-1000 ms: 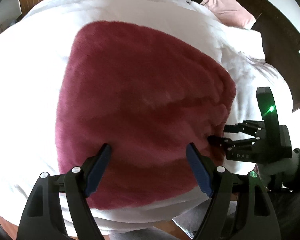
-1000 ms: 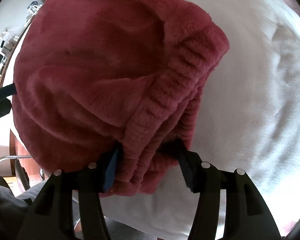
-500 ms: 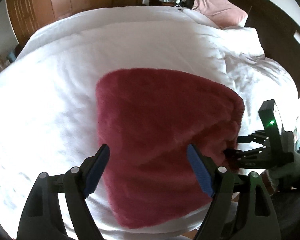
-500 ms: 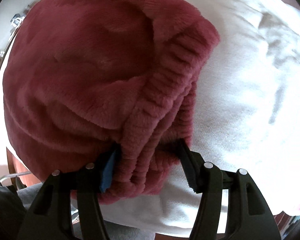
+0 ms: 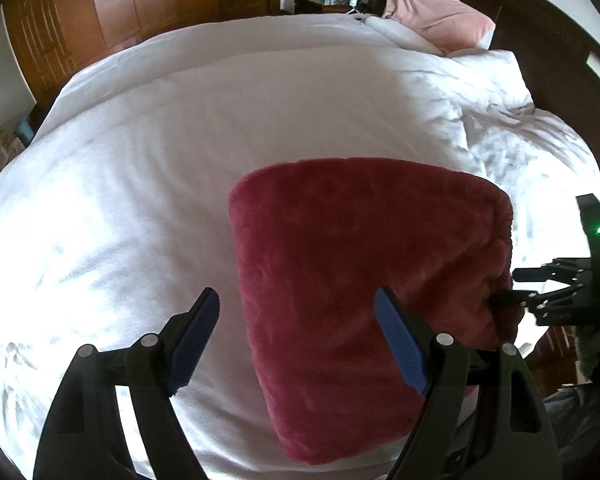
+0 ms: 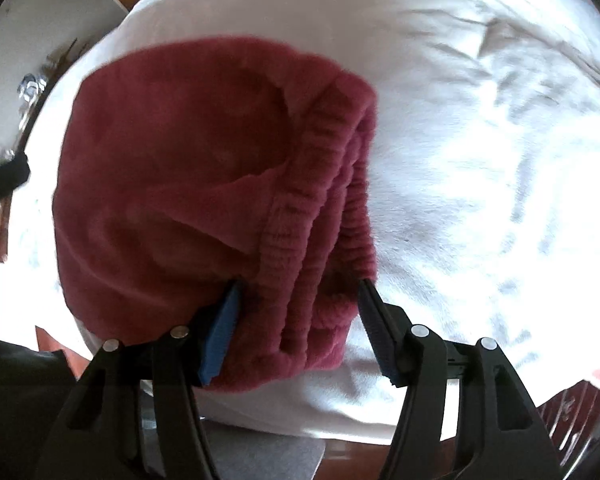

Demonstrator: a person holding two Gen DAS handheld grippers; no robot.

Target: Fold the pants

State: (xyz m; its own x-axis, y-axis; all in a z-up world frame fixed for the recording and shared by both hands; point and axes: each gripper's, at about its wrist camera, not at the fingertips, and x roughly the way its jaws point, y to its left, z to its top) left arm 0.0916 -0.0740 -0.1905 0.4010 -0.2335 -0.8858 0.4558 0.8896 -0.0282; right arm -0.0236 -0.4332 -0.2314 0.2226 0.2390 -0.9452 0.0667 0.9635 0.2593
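Observation:
The dark red fleece pants [image 5: 360,264] lie folded into a thick block on the white bed [image 5: 180,140], near its front edge. My left gripper [image 5: 296,340] is open and empty, raised above the bed, with the pants' left edge between its fingers' line of sight. My right gripper [image 6: 300,320] has its jaws set around the stacked ribbed waistband [image 6: 324,208] at the pants' near right corner; the blue pads touch the fleece. It also shows at the right of the left wrist view [image 5: 540,300].
A pink pillow [image 5: 440,20] and rumpled white bedding [image 5: 520,128] lie at the bed's far right by the dark headboard. Wooden wardrobe doors [image 5: 100,20] stand beyond the bed. The bed's front edge and wooden floor [image 6: 380,452] are just below the pants.
My left gripper has lifted up and back from the pants, so the pants look smaller and more of the bed shows. My right gripper has stayed around the waistband.

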